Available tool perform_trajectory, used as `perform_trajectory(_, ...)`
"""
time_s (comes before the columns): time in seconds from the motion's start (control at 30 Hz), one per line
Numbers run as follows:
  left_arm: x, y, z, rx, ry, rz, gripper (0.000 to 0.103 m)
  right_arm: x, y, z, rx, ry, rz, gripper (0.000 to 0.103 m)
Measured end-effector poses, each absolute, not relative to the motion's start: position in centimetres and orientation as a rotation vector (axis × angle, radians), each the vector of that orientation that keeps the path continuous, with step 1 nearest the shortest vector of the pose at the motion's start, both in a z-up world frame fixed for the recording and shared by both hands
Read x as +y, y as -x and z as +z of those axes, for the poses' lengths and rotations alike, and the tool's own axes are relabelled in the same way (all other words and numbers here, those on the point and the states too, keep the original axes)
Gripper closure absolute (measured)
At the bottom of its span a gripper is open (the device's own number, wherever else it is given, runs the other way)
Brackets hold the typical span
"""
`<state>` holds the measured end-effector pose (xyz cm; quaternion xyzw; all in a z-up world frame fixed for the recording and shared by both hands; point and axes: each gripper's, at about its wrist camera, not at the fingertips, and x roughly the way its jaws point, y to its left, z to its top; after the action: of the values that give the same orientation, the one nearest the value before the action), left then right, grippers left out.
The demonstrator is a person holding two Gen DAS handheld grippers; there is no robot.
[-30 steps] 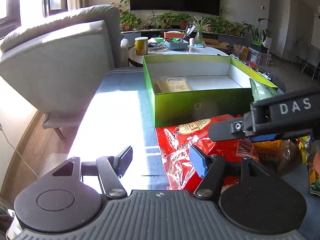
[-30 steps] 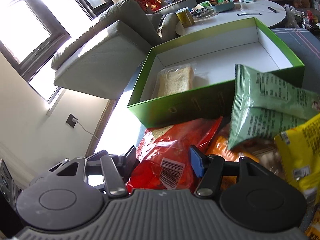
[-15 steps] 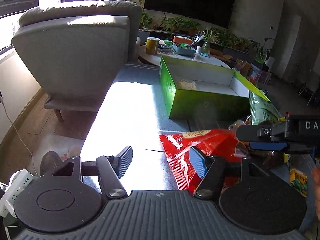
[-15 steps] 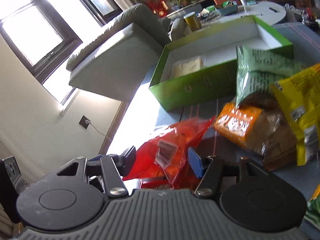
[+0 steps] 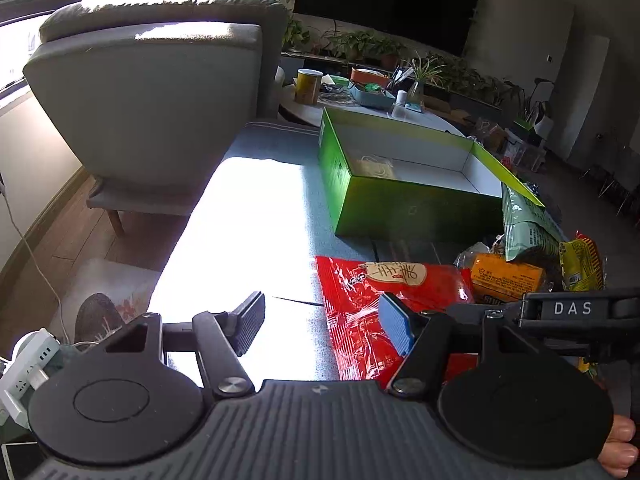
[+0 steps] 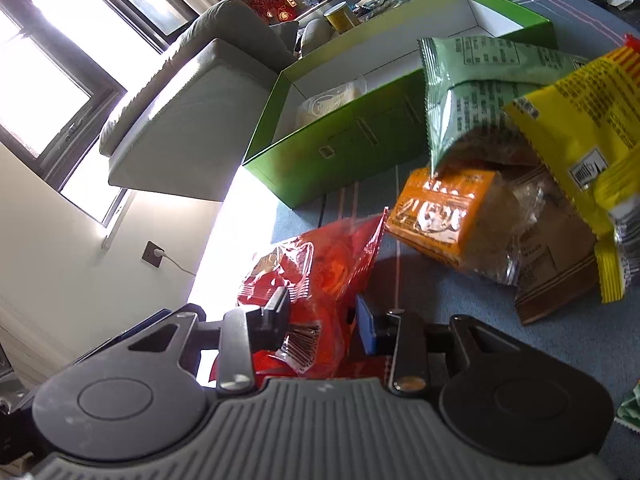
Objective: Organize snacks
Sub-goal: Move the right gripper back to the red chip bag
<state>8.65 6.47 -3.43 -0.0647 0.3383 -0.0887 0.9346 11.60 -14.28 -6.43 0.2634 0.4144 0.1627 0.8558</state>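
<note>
The green box sits open on the tabletop as the landmark; one clear-wrapped snack already lies in its near-left corner. The rest wait in a heap just before its front wall: a green bag leaning on the box's right corner, a yellow bag beside it, an orange pack underneath.

The red bag lies nearest, in front of the box, likely the next one to go in. The right tool points down at a slant, its jaws closing on the bag's crinkled edge, with foil bunched between the pads.

The left tool hangs partly open and empty over the tabletop, left of the red bag, tilted down, probably waiting clear.
</note>
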Motion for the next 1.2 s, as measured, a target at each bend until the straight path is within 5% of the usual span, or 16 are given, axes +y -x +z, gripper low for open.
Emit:
perform_trajectory(0.33, 5.2, -8.5, -3.8, 0.712, 0.09, -0.213, 0.042, -14.1, -10.4, -7.2, 0.9, -0.559, 0.369, 0.039)
perform_trajectory(0.67, 5.1, -9.0, -5.4, 0.712, 0.061, -0.238, 0.015, -14.1, -10.1, -7.1, 0.86, -0.483, 0.373, 0.039)
perform_trajectory(1.2, 6.1, -9.3, -6.1, 0.778, 0.154, -0.229, 0.016, -14.6, -11.0, -6.5, 0.874, -0.593, 0.349, 0.033)
